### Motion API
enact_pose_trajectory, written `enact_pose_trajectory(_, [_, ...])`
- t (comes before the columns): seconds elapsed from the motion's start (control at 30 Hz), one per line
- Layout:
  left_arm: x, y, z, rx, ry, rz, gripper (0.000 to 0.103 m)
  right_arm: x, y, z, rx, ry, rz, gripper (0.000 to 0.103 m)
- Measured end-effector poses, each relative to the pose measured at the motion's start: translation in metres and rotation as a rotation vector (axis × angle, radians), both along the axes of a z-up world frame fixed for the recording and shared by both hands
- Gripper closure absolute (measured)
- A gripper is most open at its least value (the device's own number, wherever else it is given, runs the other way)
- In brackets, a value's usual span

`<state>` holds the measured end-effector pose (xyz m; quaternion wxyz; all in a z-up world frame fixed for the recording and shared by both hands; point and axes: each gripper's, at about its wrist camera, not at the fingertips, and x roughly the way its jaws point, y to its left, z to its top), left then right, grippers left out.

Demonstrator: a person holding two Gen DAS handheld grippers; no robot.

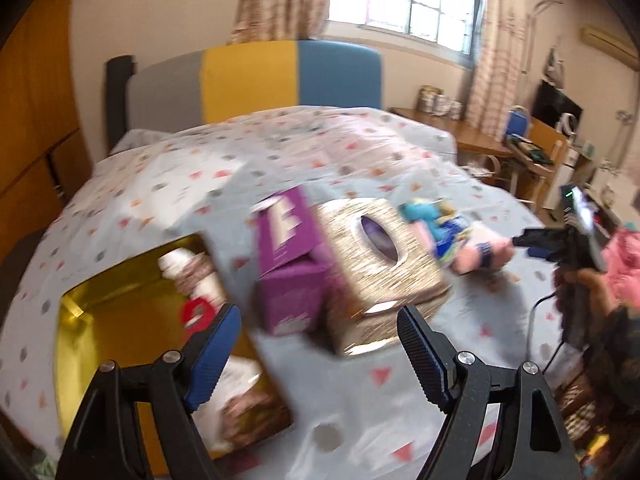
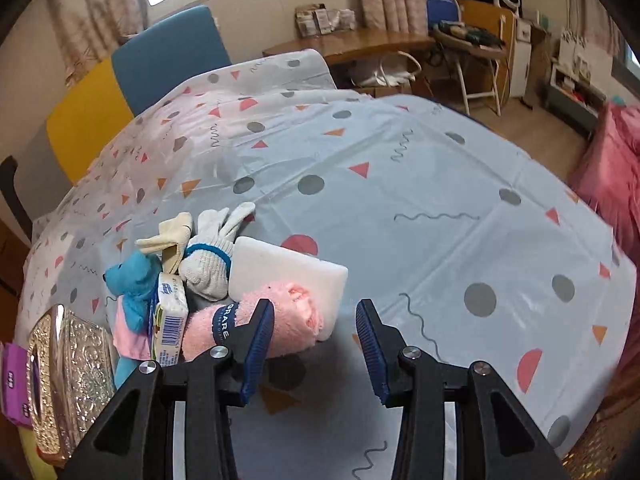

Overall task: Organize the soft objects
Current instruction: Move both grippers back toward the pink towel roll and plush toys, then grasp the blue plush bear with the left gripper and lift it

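On the bed (image 2: 400, 184), under its patterned sheet, a gold-lined box (image 1: 120, 312) lies open near the left gripper (image 1: 316, 344); inside it are a white bottle (image 1: 196, 276) with a brown label and a red ring-shaped thing too blurred to name. Beside the box stand a purple carton (image 1: 288, 272) and a glittery silver tissue box (image 1: 380, 260), touching each other. The left gripper's fingers (image 1: 212, 356) stand apart over the sheet with nothing between them. Only the left wrist view shows the gold box, and it also catches the right gripper (image 1: 576, 236) from outside, held in a hand (image 1: 576, 284). The right wrist view shows the pile of soft things sharply: a rolled pink towel (image 2: 280, 320) with a dark band, a white sponge block (image 2: 288, 272) behind it, white knit gloves (image 2: 212, 252), a blue plush toy (image 2: 136, 276) and a small tissue pack (image 2: 170, 320), all bunched together just beside the tissue box. The right gripper's fingers (image 2: 372, 344) are parted and empty, the left one just in front of the towel.
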<state>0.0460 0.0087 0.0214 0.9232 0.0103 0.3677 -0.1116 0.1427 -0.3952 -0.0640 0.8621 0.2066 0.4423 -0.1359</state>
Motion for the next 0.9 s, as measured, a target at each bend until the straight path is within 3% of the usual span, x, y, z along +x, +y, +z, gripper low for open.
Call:
enact_pose_trajectory(0.17, [0.043, -0.051, 0.019, -0.014, 0.039, -0.104, 0.027, -0.001, -0.003, -0.005, 0.044, 0.012, 0.001, 0.06])
enact_pose_trajectory(0.4, [0.108, -0.137, 0.025, 0.072, 0.091, -0.214, 0.024, -0.003, -0.004, -0.003, 0.085, -0.006, 0.004, 0.06])
enact_pose_trajectory(0.63, [0.179, -0.188, -0.01, 0.05, 0.279, -0.217, 0.025, -0.005, -0.015, -0.004, 0.145, -0.016, -0.026, 0.06])
enact_pose_trajectory(0.77, [0.205, -0.213, -0.032, 0.127, 0.328, -0.22, 0.042, -0.006, -0.017, -0.003, 0.171, -0.027, -0.025, 0.06])
enact_pose_trajectory(0.9, [0.224, -0.233, -0.055, 0.211, 0.377, -0.219, 0.043, -0.004, -0.015, -0.002, 0.188, -0.034, -0.004, 0.06])
